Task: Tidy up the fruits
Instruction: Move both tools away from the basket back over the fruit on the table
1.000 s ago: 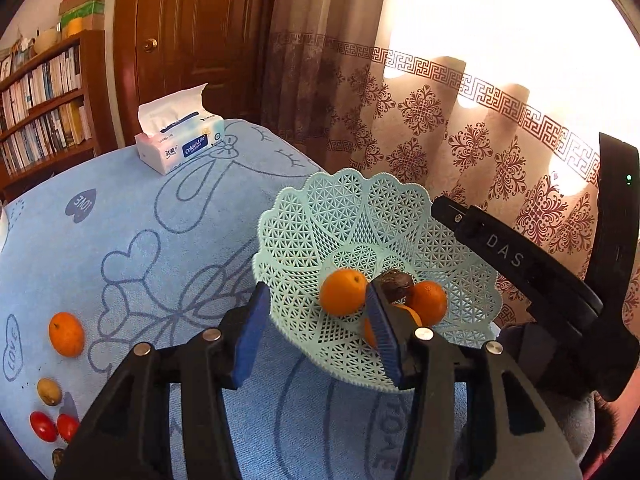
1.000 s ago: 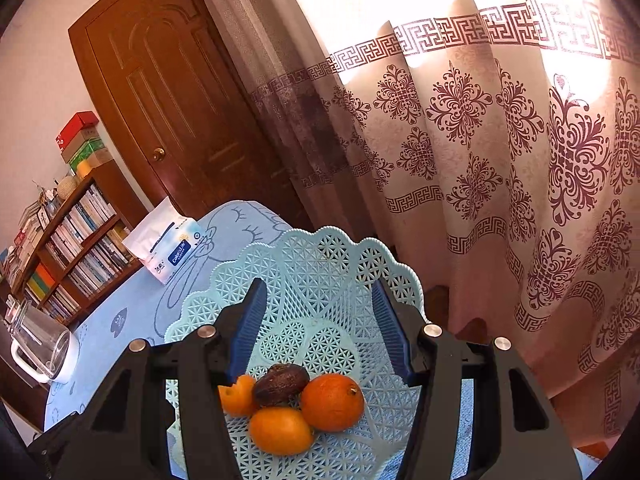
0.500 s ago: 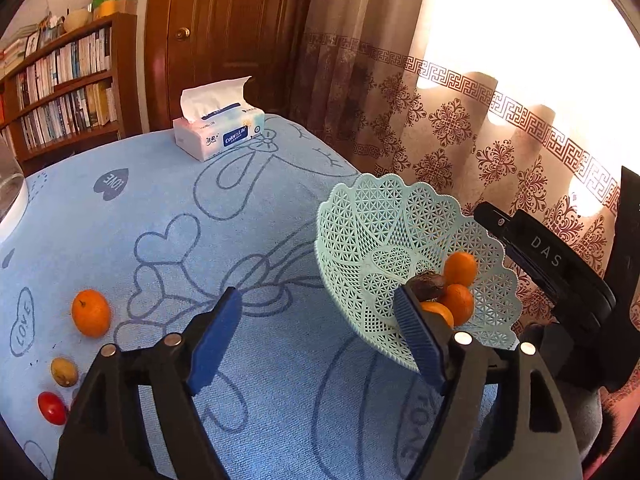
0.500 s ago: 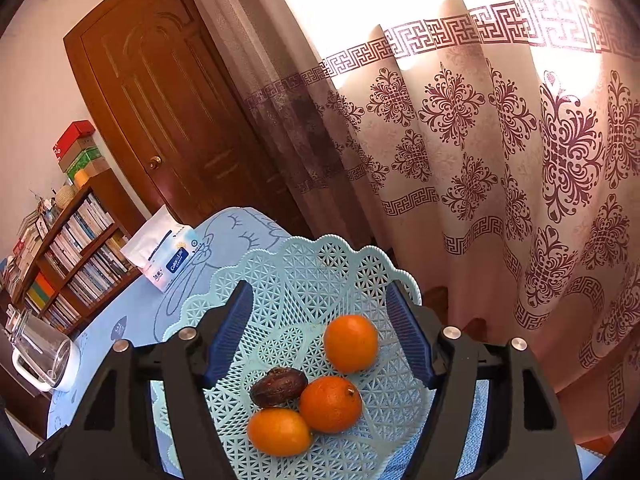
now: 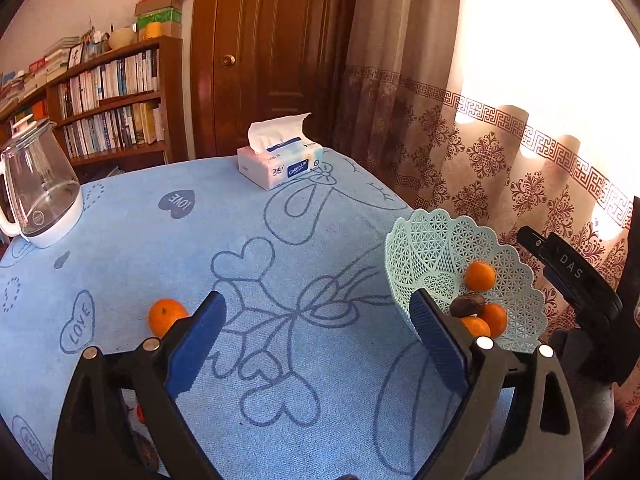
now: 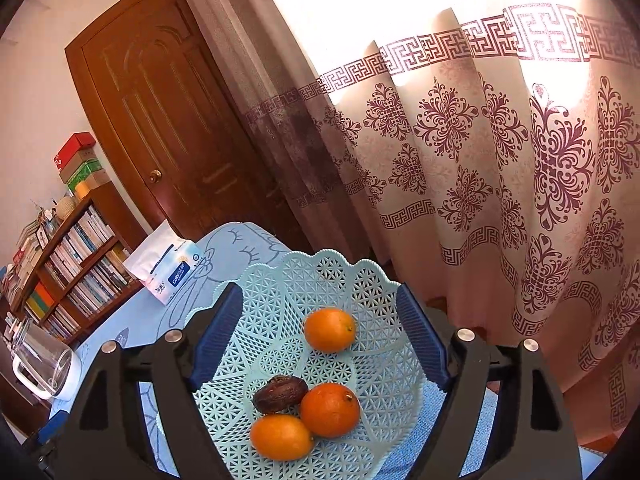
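Off to the far left of the left gripper [image 5: 316, 344], a glass kettle [image 5: 38, 196] is seen on the blue tablecloth [image 5: 160, 248]. A loose orange [image 5: 166, 316] lies on the cloth just beyond the gripper's left finger. The left jaws are spread wide and opening, with only bare cloth between them. A tissue box [image 5: 280, 162] is set well ahead of them. Just past the right finger, the mint lattice basket [image 5: 436, 240] is found, and the right gripper [image 6: 320, 332] is held over it, jaws apart and opening, nothing gripped. Within the basket, one orange [image 6: 330, 329] lies between the fingers, while two oranges [image 6: 330, 409] and a dark wrinkled fruit [image 6: 280, 393] are clustered nearer the camera.
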Tool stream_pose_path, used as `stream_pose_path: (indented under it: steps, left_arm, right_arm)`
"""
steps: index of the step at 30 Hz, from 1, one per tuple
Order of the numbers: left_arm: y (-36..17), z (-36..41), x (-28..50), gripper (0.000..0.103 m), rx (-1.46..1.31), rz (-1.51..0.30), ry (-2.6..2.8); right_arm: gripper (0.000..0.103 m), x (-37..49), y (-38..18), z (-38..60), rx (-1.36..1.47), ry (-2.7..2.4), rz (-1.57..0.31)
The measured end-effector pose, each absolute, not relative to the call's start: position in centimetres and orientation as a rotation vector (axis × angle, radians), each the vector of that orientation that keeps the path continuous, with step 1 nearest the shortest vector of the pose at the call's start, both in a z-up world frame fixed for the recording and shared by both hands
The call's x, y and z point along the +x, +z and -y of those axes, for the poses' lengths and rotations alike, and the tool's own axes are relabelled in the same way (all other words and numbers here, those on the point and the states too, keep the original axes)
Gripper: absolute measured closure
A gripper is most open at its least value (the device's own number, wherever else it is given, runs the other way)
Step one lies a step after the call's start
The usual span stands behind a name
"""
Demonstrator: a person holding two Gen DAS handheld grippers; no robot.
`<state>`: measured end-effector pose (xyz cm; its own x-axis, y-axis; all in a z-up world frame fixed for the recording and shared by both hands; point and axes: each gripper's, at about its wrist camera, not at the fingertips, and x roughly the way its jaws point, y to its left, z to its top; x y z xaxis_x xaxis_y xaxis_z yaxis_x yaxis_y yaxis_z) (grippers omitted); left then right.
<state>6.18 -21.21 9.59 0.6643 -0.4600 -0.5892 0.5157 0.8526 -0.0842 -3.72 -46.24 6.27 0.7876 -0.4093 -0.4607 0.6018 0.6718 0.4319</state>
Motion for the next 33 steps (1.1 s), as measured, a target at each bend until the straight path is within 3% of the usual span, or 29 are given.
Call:
stream_pose_path:
  steps: [21, 33]
  left_arm:
    - [13.5, 6.1, 5.8, 0.010, -0.080, -0.520, -0.202]
    - [11.1, 1.0, 5.0, 0.010, -0.106, -0.566, -0.096]
  right_arm:
    - [0.012, -5.6, 10.2, 41.6, 0.528, -0.481, -0.219]
    - [0.011, -5.5, 11.2, 37.7, 0.459, -0.388, -0.223]
